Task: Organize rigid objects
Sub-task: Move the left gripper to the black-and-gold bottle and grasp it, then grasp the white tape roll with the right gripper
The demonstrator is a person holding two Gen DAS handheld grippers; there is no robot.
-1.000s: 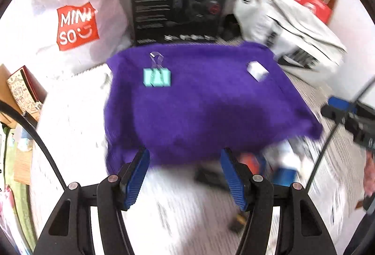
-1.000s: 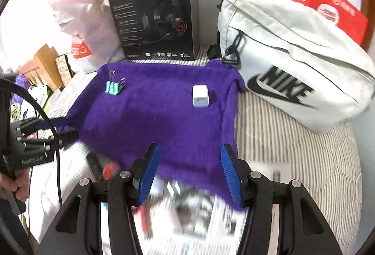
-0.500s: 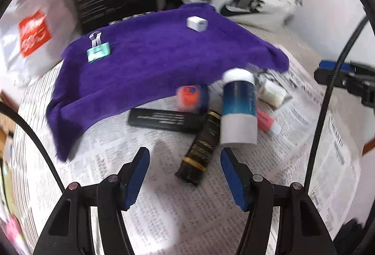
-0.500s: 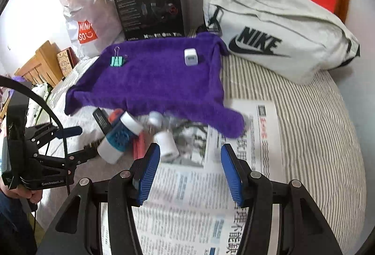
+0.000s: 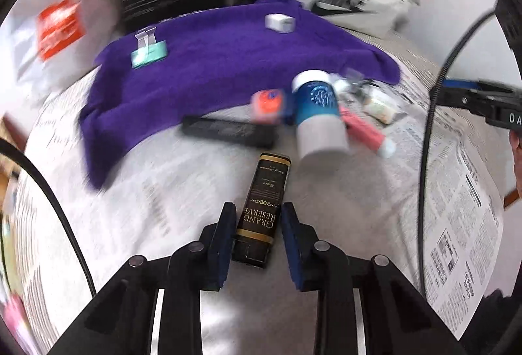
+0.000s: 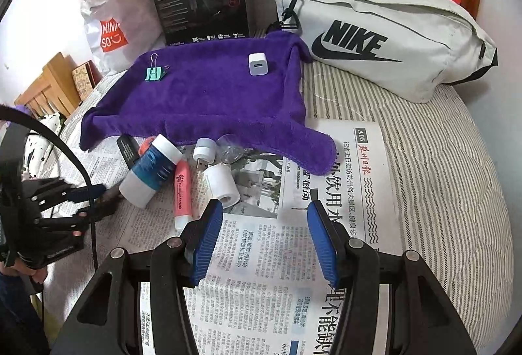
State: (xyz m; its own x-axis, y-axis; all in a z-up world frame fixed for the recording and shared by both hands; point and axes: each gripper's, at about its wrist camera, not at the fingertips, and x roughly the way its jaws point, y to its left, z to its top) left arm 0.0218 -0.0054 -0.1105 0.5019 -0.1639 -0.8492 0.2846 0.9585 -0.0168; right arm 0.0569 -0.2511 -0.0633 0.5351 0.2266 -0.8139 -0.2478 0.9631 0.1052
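Step in hand: pickup of the black Grand Reserve box (image 5: 263,208), lying on the newspaper (image 5: 456,208) on the bed. Left gripper (image 5: 258,236) straddles its near end, low and level; jaws not yet clamped. Next move, judged: close, lift, carry to the purple towel (image 5: 212,61). Right gripper (image 6: 265,239) hovers released, empty

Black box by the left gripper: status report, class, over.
Left gripper straddling black box, not clamped. Right gripper open, empty, over newspaper. White bottle just beyond.
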